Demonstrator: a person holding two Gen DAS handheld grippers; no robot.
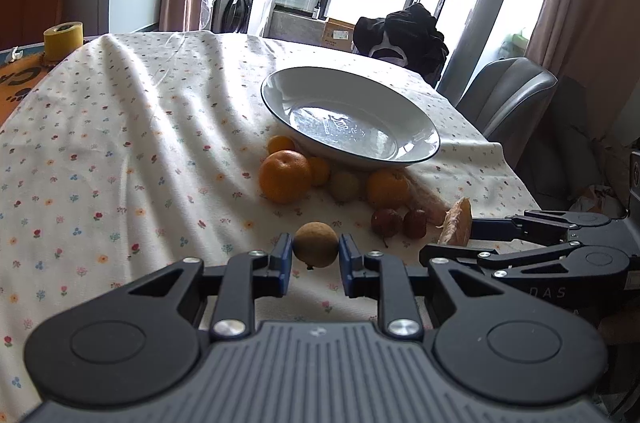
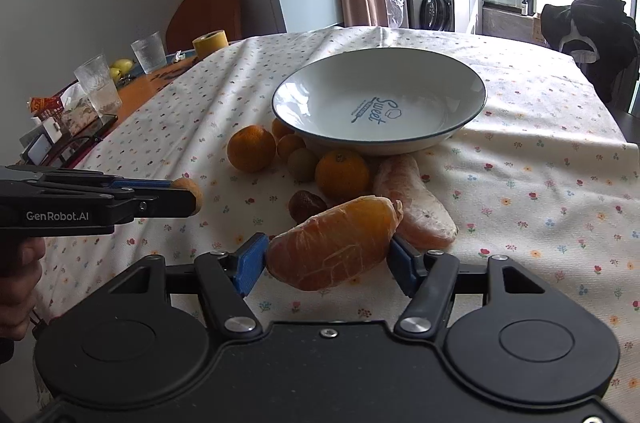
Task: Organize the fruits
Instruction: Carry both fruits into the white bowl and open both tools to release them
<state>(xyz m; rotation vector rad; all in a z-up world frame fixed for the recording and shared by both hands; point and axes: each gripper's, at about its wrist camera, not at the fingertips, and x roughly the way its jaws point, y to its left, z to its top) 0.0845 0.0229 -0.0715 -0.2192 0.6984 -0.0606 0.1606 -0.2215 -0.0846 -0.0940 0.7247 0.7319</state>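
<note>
My left gripper [image 1: 315, 257] is shut on a small round brown fruit [image 1: 315, 244], held just above the flowered cloth. In the right wrist view the same brown fruit [image 2: 188, 192] shows in the left gripper [image 2: 188, 197] at the left. My right gripper [image 2: 327, 257] is shut on a peeled citrus segment [image 2: 334, 243]; it also shows at the right as the right gripper [image 1: 450, 235] with the segment [image 1: 456, 221]. An empty white plate [image 2: 460, 71] stands behind a cluster of oranges [image 2: 342, 175], a second peeled segment [image 2: 416, 201] and small dark fruits [image 2: 306, 205].
The table's left part holds glasses [image 2: 98, 83], a yellow tape roll [image 2: 210, 43], a phone and clutter. A grey chair [image 1: 506, 95] and dark clothing [image 1: 404, 37] stand beyond the far right edge. A person's hand [image 2: 18, 275] grips the left tool.
</note>
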